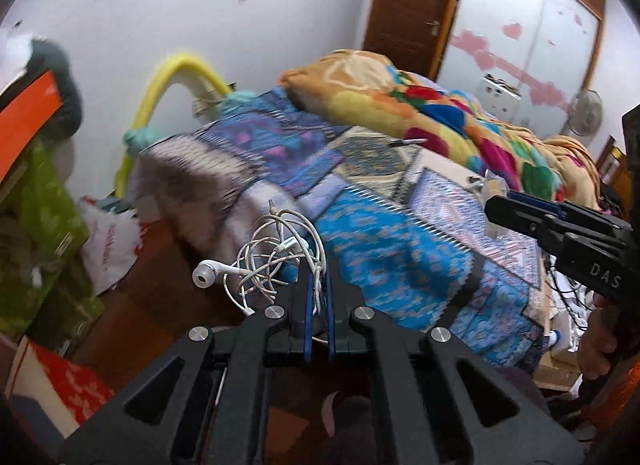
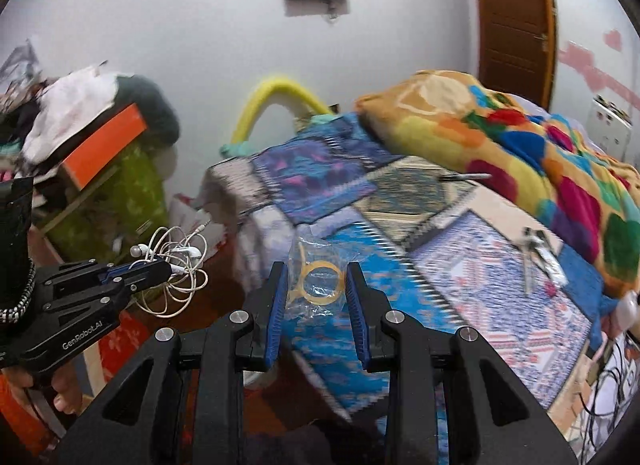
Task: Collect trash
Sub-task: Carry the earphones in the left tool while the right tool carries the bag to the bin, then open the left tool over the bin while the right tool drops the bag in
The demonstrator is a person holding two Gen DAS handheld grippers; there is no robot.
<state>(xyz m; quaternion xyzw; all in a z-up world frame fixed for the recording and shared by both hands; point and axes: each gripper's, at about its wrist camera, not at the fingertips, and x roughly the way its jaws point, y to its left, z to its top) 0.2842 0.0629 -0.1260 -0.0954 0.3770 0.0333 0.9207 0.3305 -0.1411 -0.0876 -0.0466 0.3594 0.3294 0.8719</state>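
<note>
Pinching tangled white earphones (image 1: 272,253), the left gripper (image 1: 318,285) hangs off the bed (image 2: 360,329); the right gripper (image 2: 316,285) spreads wide around a clear wrapper (image 2: 320,285).

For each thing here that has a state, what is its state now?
Left claw: shut on the earphones.
Earphones: tangled, held off the bed.
Right claw: open, fingers either side of the plastic wrapper.
Plastic wrapper: crumpled, lying on the bed.
Door: shut.
Blanket: bunched up.

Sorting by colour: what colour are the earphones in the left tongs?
White earphones, clearest in the left wrist view.
</note>
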